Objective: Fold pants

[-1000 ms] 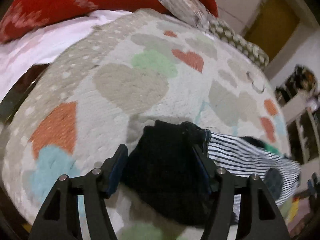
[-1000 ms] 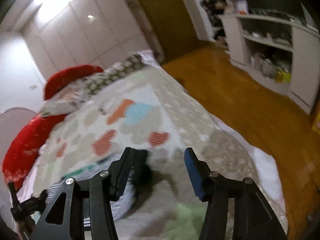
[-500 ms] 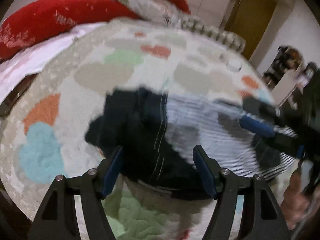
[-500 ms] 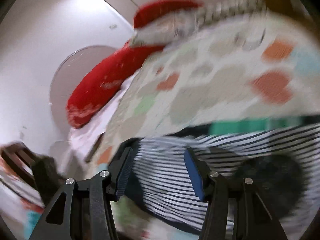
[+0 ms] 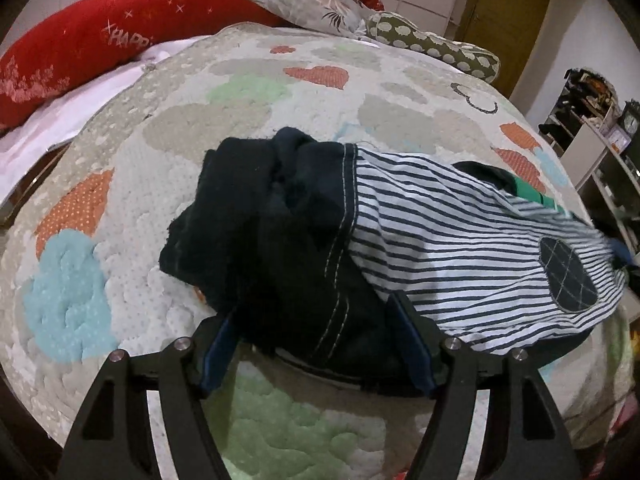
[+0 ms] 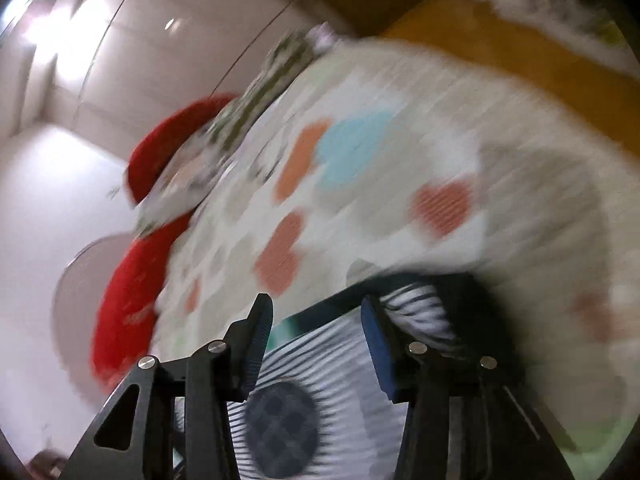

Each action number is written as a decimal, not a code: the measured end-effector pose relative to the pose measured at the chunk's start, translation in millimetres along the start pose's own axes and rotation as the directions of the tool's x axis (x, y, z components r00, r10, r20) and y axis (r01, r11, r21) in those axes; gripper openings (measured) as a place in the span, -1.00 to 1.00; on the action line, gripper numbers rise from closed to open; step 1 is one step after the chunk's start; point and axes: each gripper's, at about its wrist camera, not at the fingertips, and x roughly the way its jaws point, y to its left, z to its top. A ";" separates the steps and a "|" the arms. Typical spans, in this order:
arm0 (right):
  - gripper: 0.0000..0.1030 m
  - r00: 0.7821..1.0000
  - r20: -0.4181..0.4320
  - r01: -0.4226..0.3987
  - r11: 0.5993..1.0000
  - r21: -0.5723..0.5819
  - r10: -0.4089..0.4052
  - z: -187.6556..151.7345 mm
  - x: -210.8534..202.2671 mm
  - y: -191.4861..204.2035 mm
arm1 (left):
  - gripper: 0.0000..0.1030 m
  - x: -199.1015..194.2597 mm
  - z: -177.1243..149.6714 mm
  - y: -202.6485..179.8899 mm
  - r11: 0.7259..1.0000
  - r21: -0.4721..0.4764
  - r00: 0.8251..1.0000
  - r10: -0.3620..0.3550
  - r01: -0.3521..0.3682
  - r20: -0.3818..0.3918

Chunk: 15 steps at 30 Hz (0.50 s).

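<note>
The left gripper (image 5: 316,344) sits low over the bed, its two blue-padded jaws spread wide apart with nothing pinched between them. A bunched fold of the pants (image 5: 304,232) bulges up in the gap between the jaws and hides their tips; whether the pads touch the cloth cannot be told. The pants are dark navy with pale stitching along a seam, and they lie crumpled in the middle of the quilt (image 5: 248,92). Their white lining with thin dark stripes (image 5: 460,240) is turned outward and spreads away toward the quilt's right side. A dark round checked patch (image 5: 568,276) sits on that striped cloth, near its far end.

The right wrist view is badly motion-blurred. The right gripper (image 6: 316,344) also has its jaws well apart, empty, hovering above the same striped cloth (image 6: 344,372), with the round checked patch (image 6: 280,432) directly below the jaws.

The quilt is pale and printed with hearts in orange, blue, green and grey. At the quilt's far edge lie a long red pillow (image 5: 80,48), a grey leaf-print pillow (image 5: 304,0) and an olive patterned cushion (image 5: 436,48). Beyond the quilt's right side stand open shelves (image 5: 600,152), and a brown wooden door (image 5: 508,16) stands behind the cushions.
</note>
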 end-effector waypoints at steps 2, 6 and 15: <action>0.02 0.998 0.057 0.027 0.998 -0.058 -0.024 -5.3 -29.1 12.5 | 0.43 0.0 -0.8 -2.2 1.000 -0.001 1.000 0.008 -0.008 0.002; 0.08 0.994 -0.038 -0.109 0.977 -0.185 0.104 -47.8 -37.5 50.1 | 0.46 -0.3 2.2 -2.6 1.000 -0.009 1.000 0.011 -0.012 -0.017; 0.04 1.000 -0.002 0.021 0.985 -0.170 -0.022 -66.0 -39.2 1.9 | 0.45 -55.6 21.2 -10.0 0.995 0.016 0.993 -0.102 0.103 -0.059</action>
